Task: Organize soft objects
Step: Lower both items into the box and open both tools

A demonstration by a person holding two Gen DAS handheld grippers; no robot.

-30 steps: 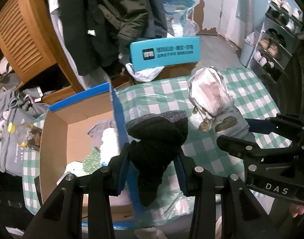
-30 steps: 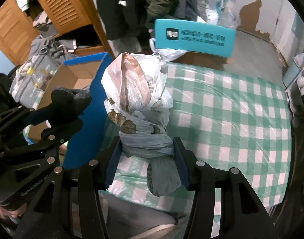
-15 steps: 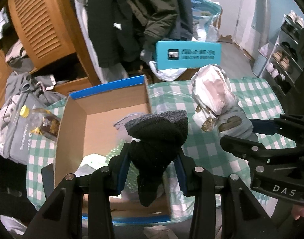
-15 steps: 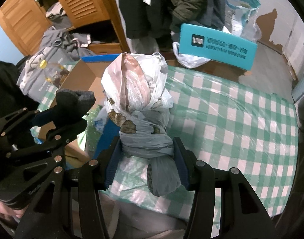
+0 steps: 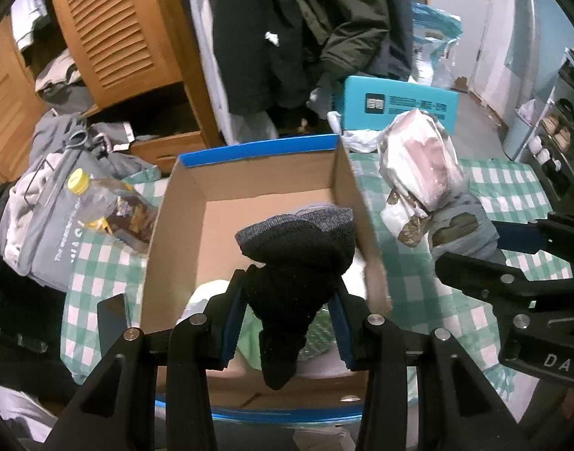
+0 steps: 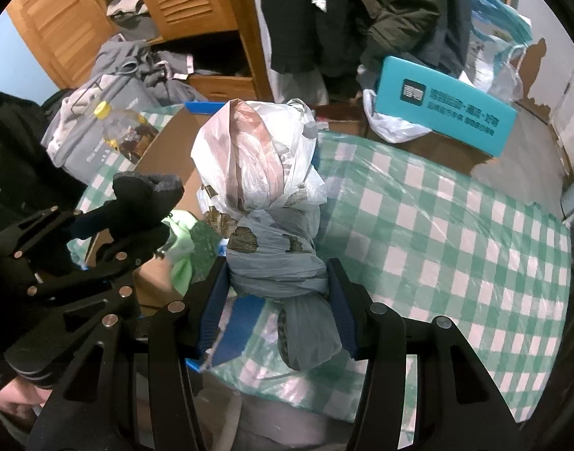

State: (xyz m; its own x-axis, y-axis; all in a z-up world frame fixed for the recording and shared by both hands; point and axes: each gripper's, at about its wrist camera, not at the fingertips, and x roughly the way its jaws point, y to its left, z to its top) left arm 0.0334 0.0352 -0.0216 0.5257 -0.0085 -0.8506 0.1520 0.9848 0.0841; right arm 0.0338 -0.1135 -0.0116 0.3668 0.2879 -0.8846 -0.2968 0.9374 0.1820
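Your left gripper point(image 5: 287, 312) is clamped on a rolled black sock point(image 5: 296, 263), held above the open cardboard box point(image 5: 181, 203) near the checked table's point(image 6: 456, 225) left edge. Your right gripper point(image 6: 277, 300) is clamped on a knotted bundle of plastic bags point(image 6: 264, 188), held over the table just beside the box's right wall

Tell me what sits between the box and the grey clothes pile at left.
A yellow-capped bottle lies between the box and the clothes pile, on the checked cloth; the left wrist view shows it.
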